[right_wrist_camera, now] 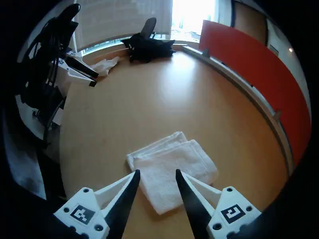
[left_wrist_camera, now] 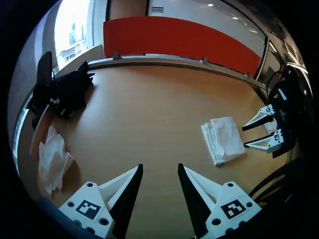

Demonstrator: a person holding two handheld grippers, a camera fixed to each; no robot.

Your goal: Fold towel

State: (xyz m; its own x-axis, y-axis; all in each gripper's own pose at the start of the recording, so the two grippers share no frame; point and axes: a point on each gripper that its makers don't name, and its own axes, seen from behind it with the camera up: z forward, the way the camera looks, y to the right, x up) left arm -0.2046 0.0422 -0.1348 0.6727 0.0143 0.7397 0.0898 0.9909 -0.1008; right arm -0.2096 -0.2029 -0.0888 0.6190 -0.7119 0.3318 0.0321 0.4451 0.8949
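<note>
In the left gripper view, the left tool [left_wrist_camera: 159, 167] is hanging over bare wood at 6 o'clock, its two fingers standing apart with nothing between them. The folded white towel [left_wrist_camera: 223, 139] is lying flat on the table [left_wrist_camera: 151, 103] toward 4 o'clock, and the right tool [left_wrist_camera: 244, 138] is sitting just beside its far edge at 3 o'clock, with its fingers also spread.

In the right gripper view, that tool's fingertips are showing over the near edge of the towel at 6 o'clock, gripping nothing. Whether they are touching the fabric cannot be told.

A crumpled white cloth [left_wrist_camera: 52, 159] is lying at 8 o'clock in the left gripper view, near the table's edge. A black bundle [left_wrist_camera: 71, 91] is resting at 10 o'clock. A red partition [left_wrist_camera: 179, 38] is running along the table's back rim at 12 o'clock.
</note>
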